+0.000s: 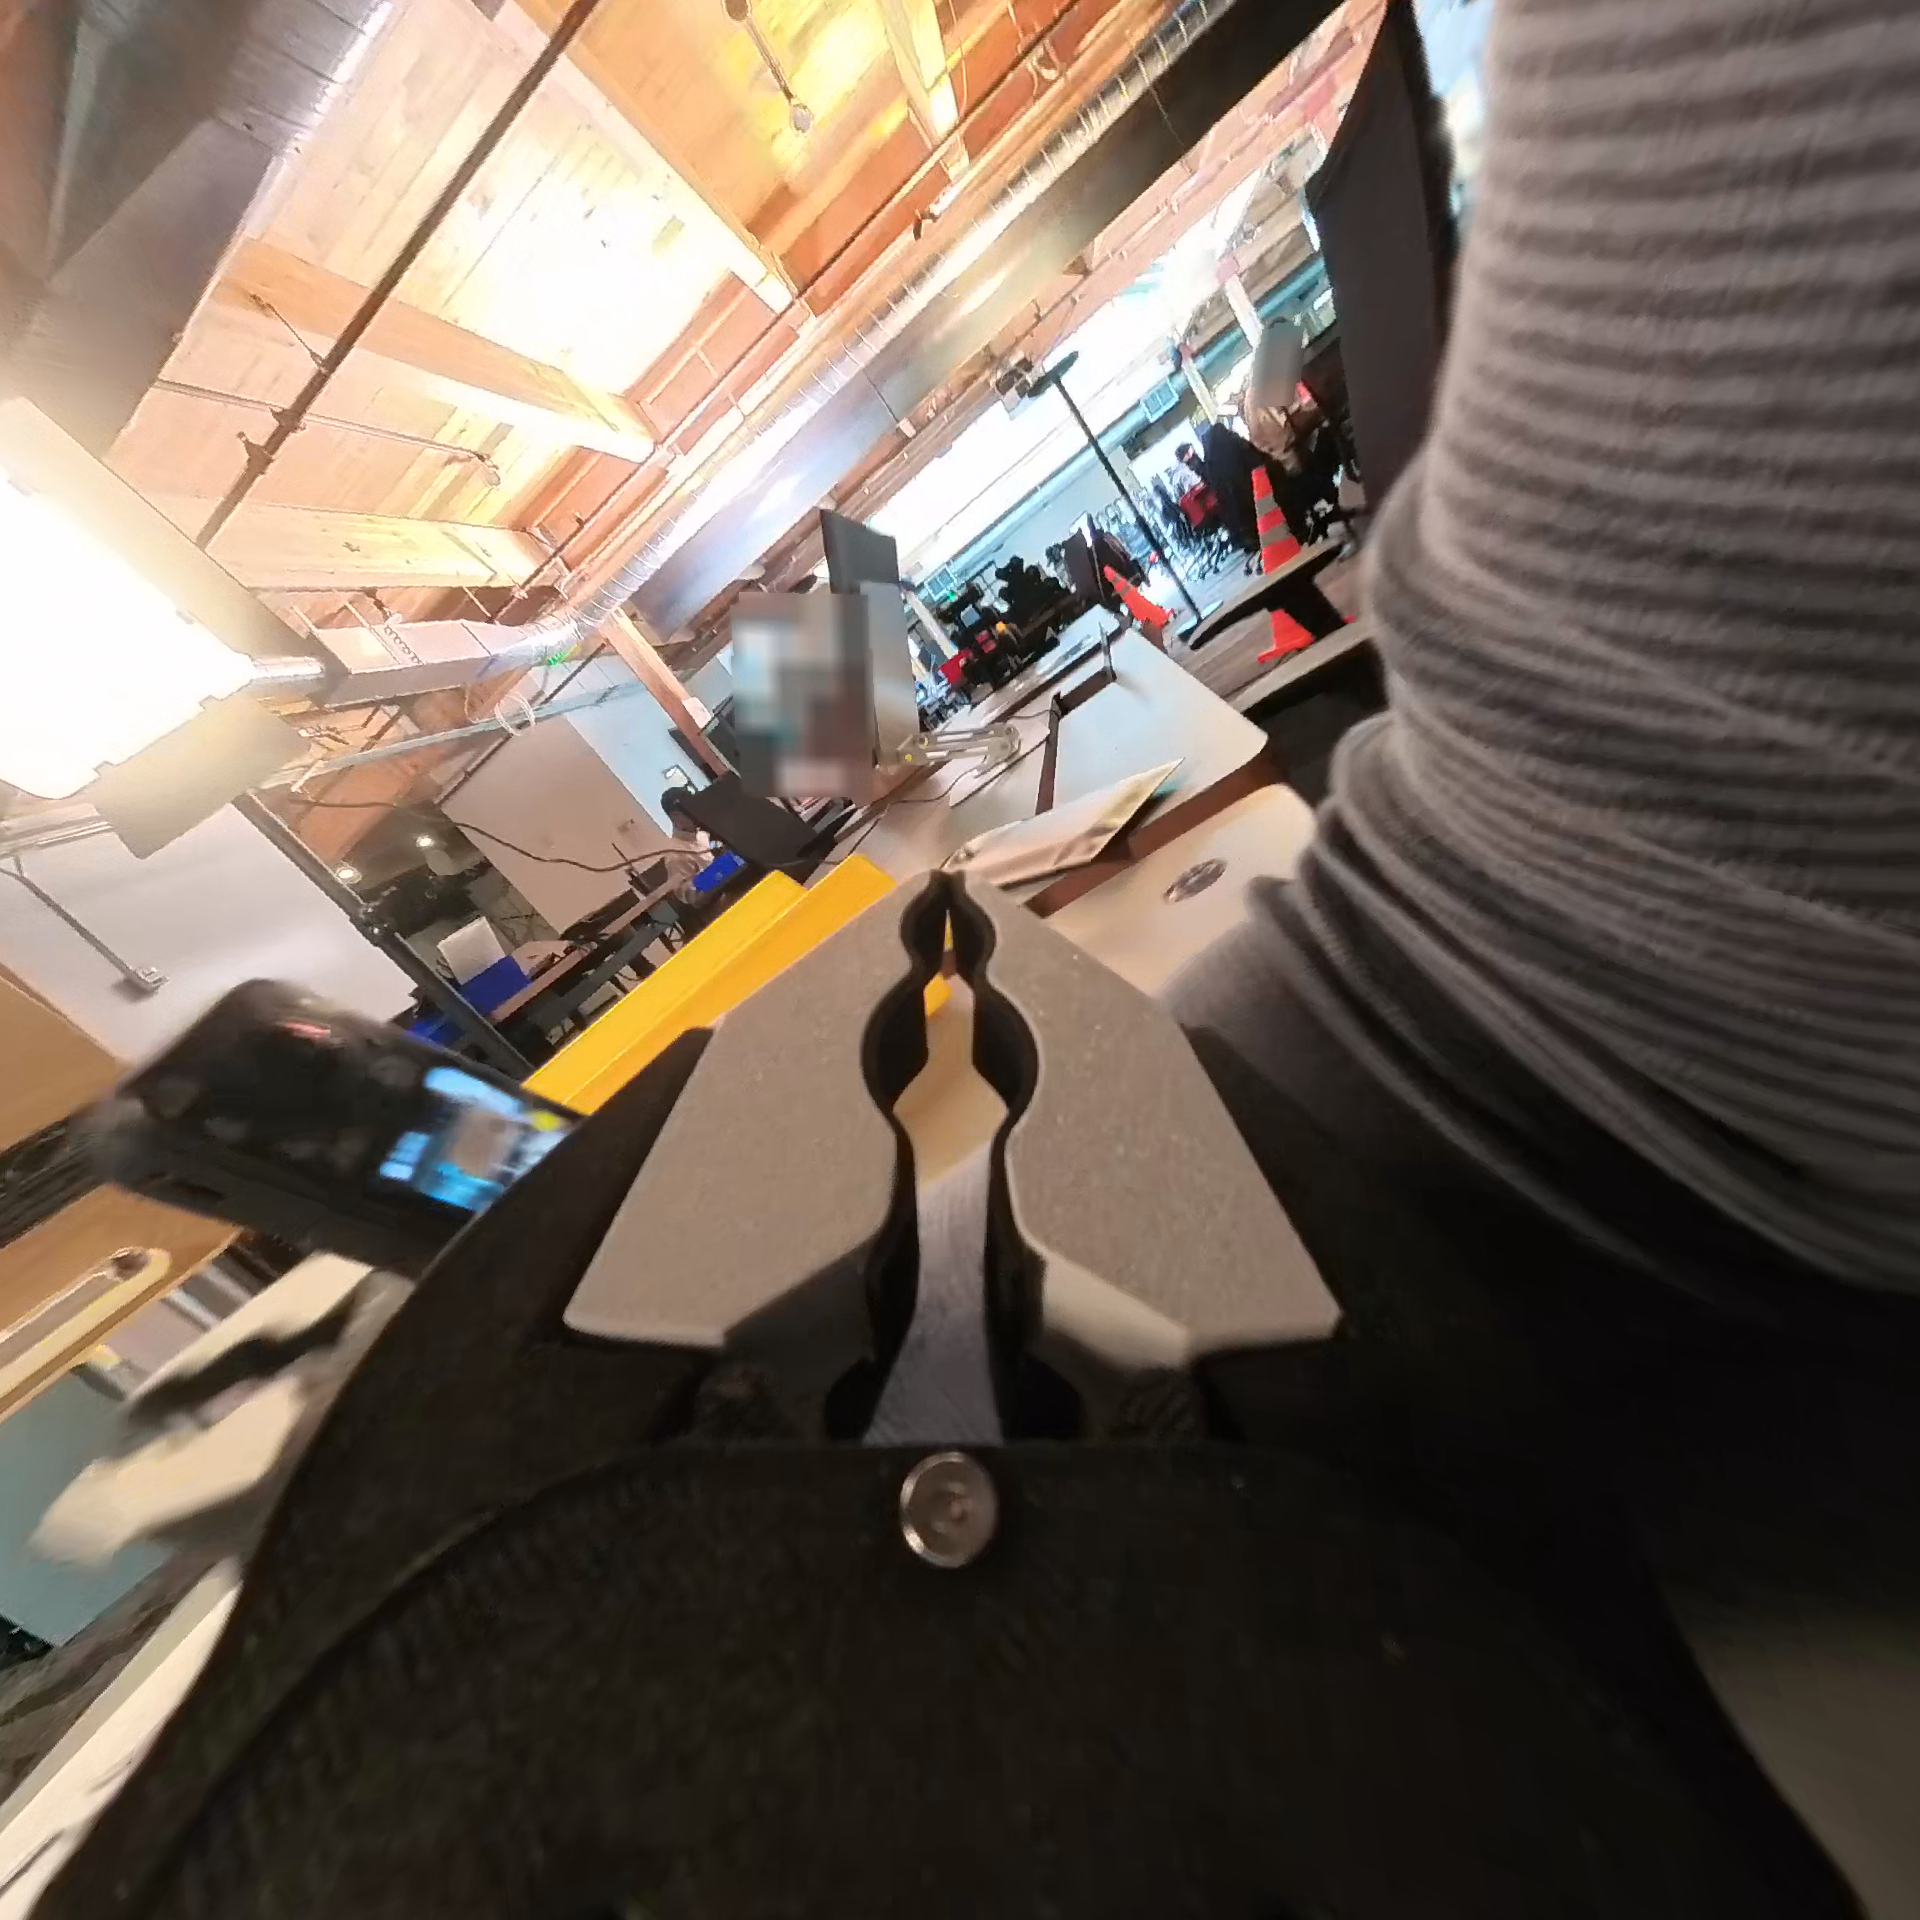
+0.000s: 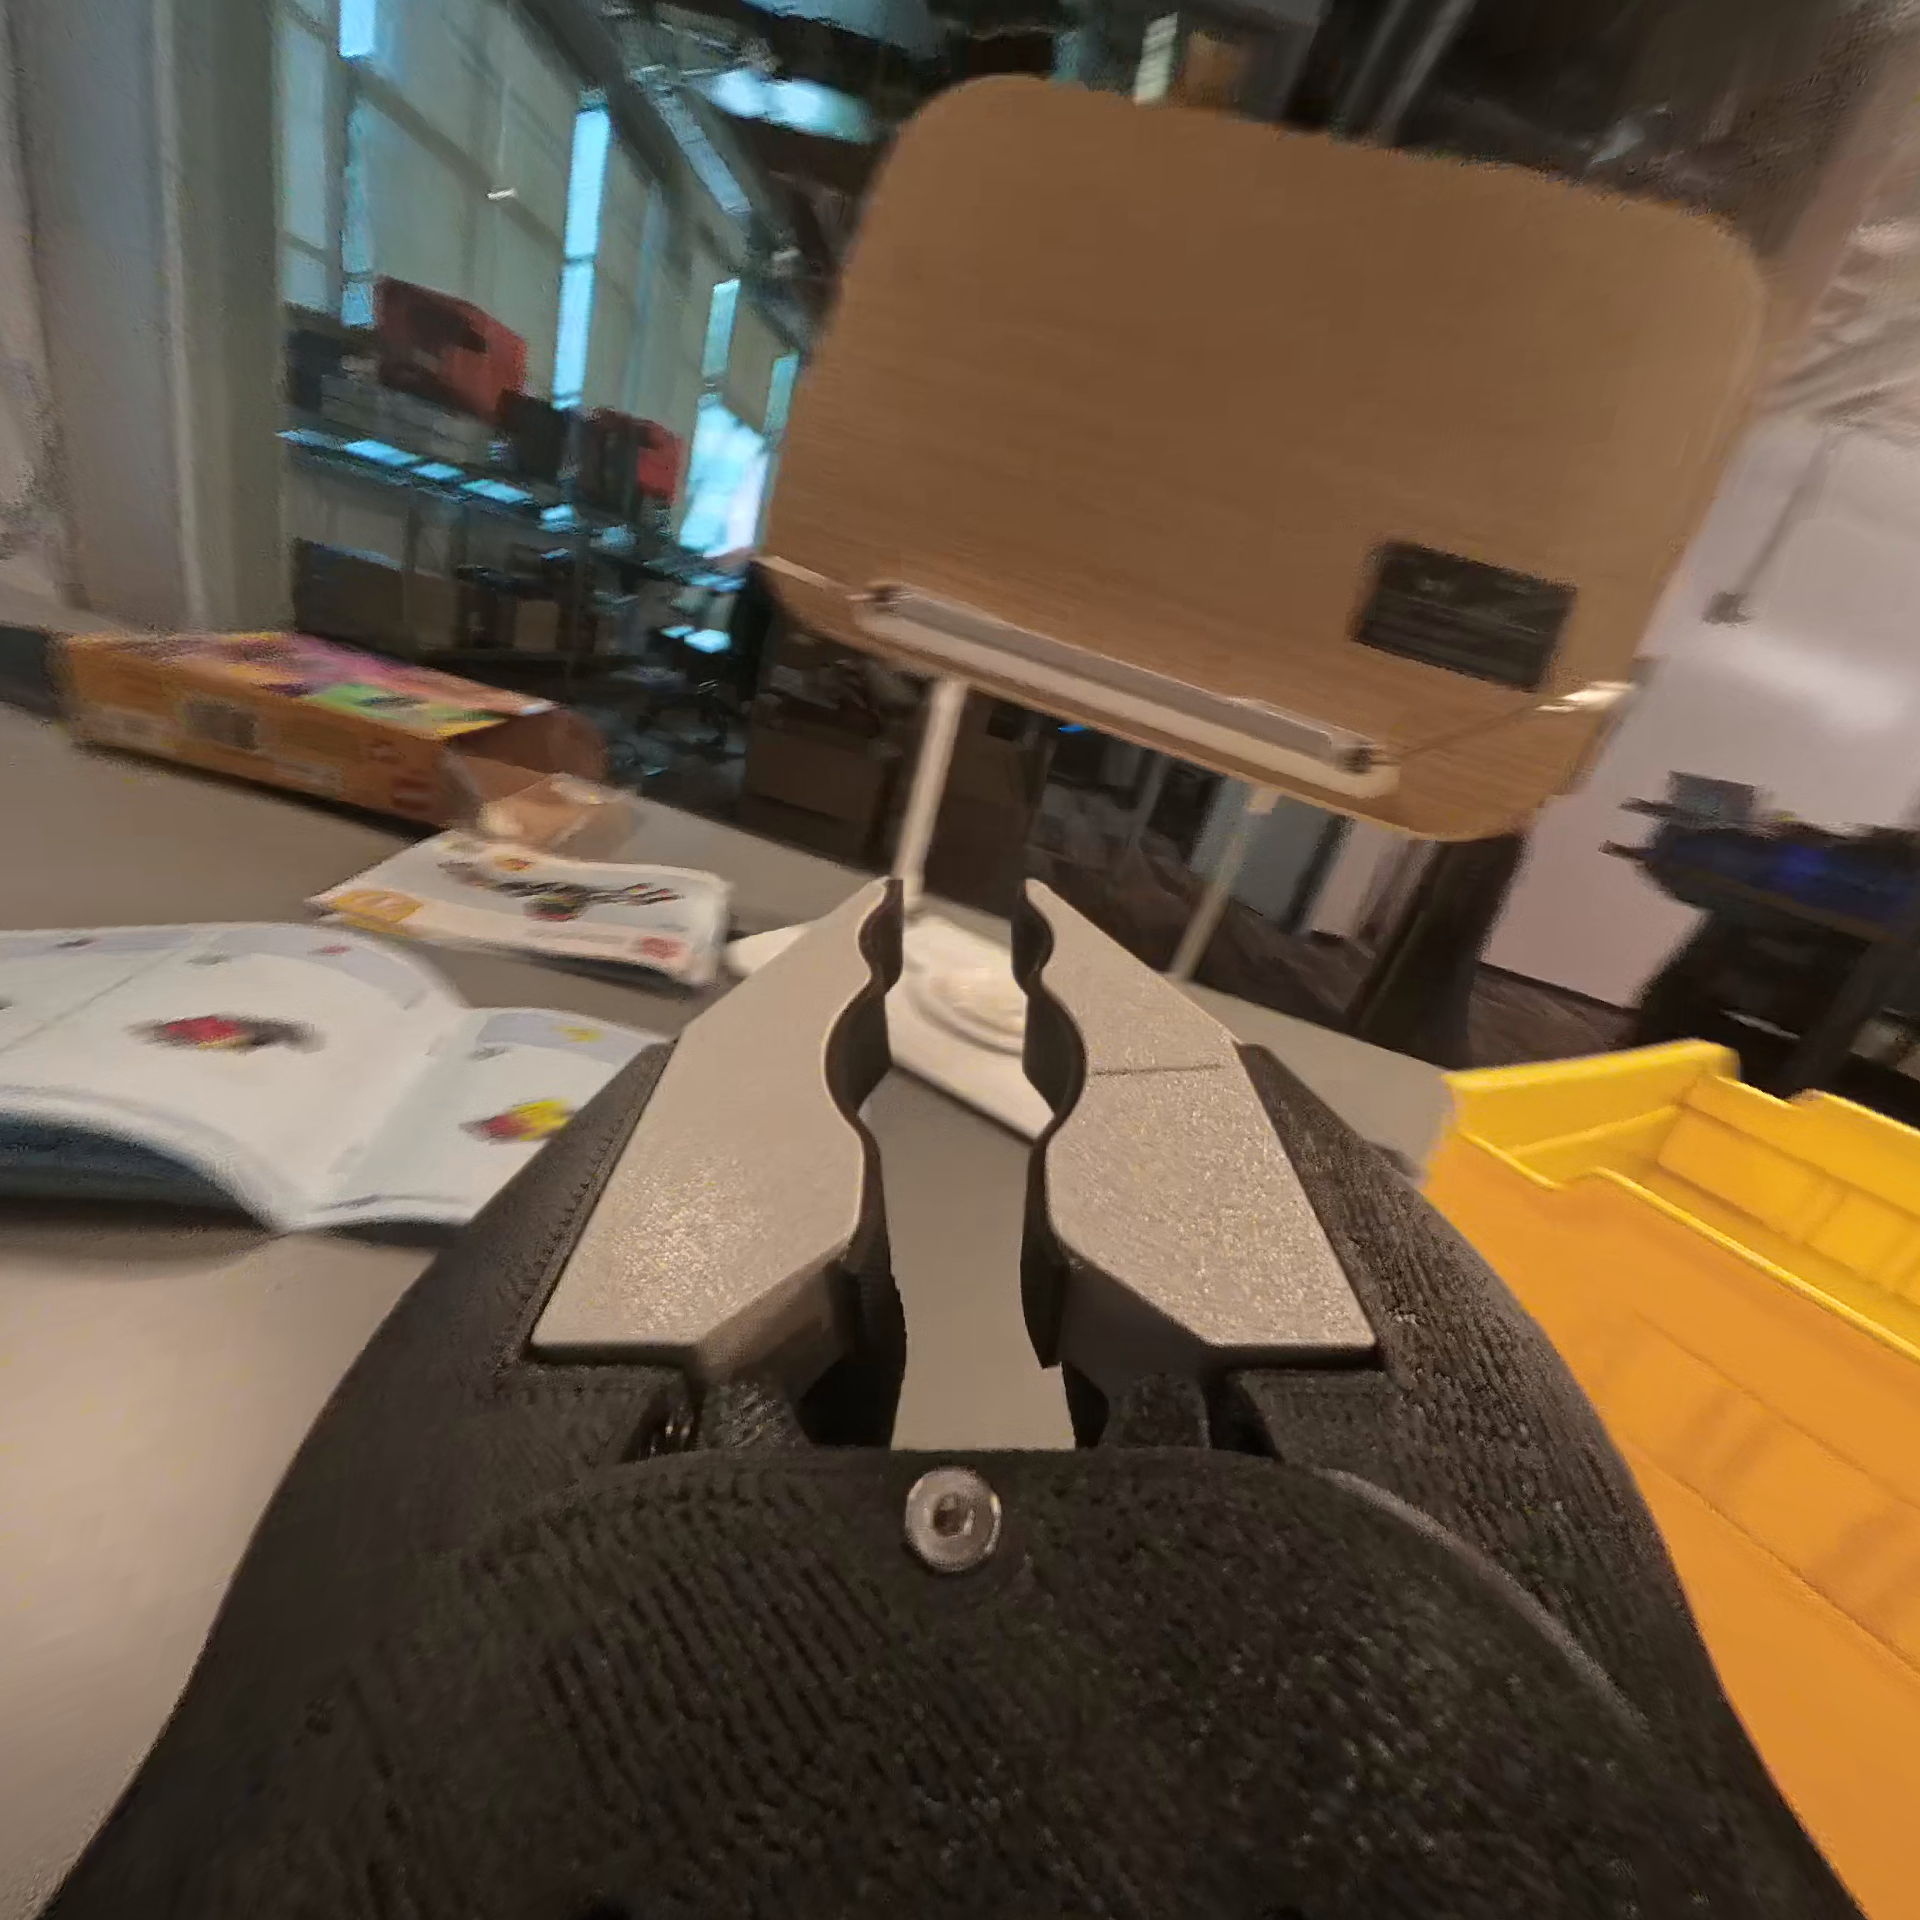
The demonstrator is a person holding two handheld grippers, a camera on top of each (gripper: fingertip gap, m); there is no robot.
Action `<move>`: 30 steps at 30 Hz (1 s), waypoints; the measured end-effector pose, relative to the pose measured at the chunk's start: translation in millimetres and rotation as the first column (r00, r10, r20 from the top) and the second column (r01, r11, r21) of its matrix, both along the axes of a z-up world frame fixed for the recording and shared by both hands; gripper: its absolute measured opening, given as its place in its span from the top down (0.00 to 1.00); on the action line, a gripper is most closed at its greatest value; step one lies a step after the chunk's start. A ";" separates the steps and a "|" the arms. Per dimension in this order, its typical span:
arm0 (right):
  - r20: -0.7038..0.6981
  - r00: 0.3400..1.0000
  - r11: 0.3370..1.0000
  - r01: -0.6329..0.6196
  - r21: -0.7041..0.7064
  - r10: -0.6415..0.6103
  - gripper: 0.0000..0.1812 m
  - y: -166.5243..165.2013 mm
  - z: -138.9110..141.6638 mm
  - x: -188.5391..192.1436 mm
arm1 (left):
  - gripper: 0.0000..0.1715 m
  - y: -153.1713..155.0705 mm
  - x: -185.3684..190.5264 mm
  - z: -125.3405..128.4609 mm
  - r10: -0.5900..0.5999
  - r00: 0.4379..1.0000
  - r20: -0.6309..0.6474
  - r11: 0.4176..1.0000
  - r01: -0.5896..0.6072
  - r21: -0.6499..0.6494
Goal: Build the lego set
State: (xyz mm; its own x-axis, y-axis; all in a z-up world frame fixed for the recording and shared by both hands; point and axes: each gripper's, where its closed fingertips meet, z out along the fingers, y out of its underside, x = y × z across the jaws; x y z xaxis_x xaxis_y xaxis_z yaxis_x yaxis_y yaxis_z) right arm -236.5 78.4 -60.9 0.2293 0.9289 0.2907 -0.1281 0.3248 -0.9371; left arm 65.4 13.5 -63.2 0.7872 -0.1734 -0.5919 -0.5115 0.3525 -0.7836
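Two sets of tongs are up in the air, and neither holds anything. The left tongs are pinched together, tips meeting at the front with only the wavy slits between the grey fingers showing light. They tilt upward, so the wooden ceiling fills the far left of the left wrist view, and a person's striped grey sleeve crowds the right. A yellow bin sits just past the tips, a pale desk to its right. At near left, blurred, is a black camera body with a lit screen, which looks like the other handheld unit, though I cannot tell for sure.

Over to the right tongs: a narrow gap stands between the tips, nothing in it. They point across the desk at a wooden book stand on a white base, straight ahead and close.

No loose lego pieces show anywhere. What does show of the set is paper and card: an open instruction booklet lies at near left, a second booklet just beyond it, and the orange box lies on its side at far left with its end flap open. The yellow bin sits at near right; its contents are out of sight.
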 end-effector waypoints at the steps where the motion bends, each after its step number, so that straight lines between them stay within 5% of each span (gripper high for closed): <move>1: 0.067 0.994 0.996 -0.091 -0.007 0.091 0.89 -19.8 -5.0 -2.3 | 1.00 -2.0 2.9 1.8 -0.007 1.000 0.005 1.000 0.007 0.008; 6: 0.436 0.735 0.848 -0.505 -0.159 0.519 0.88 -133.7 -37.2 20.5 | 1.00 -21.5 31.7 11.9 -0.078 0.997 -0.027 0.994 0.080 0.078; 9: 0.609 0.531 0.759 -0.621 -0.194 0.590 0.87 -182.1 -62.2 52.8 | 1.00 -28.5 46.9 10.3 -0.120 0.991 -0.051 0.989 0.124 0.085; 12: 0.704 0.422 0.722 -0.665 -0.188 0.572 0.87 -208.4 -76.4 77.8 | 1.00 -36.8 52.3 12.1 -0.141 0.989 -0.041 0.985 0.144 0.090; 16: 0.740 0.377 0.728 -0.650 -0.217 0.557 0.87 -223.8 -83.4 95.0 | 1.00 -58.3 44.6 5.3 -0.093 0.994 -0.063 0.993 0.097 0.067; 25: 0.702 0.476 0.837 -0.427 -0.341 0.529 0.90 -243.9 -93.5 106.6 | 1.00 -152.8 -15.3 -4.6 -0.002 1.000 -0.006 1.000 0.002 -0.023; 30: 0.637 0.421 0.762 -0.396 -0.512 0.646 0.88 -290.2 -95.4 114.1 | 1.00 -170.9 -21.2 1.2 -0.028 0.998 0.053 0.999 0.028 -0.015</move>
State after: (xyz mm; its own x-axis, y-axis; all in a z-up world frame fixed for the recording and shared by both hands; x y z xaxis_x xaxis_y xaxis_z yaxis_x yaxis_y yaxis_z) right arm -122.4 -211.8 -156.3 -0.5082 0.8458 -0.1623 0.5826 0.1988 -0.7881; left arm 44.1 -157.4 -62.0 0.8122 -0.2049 -0.5462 -0.4590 0.3534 -0.8151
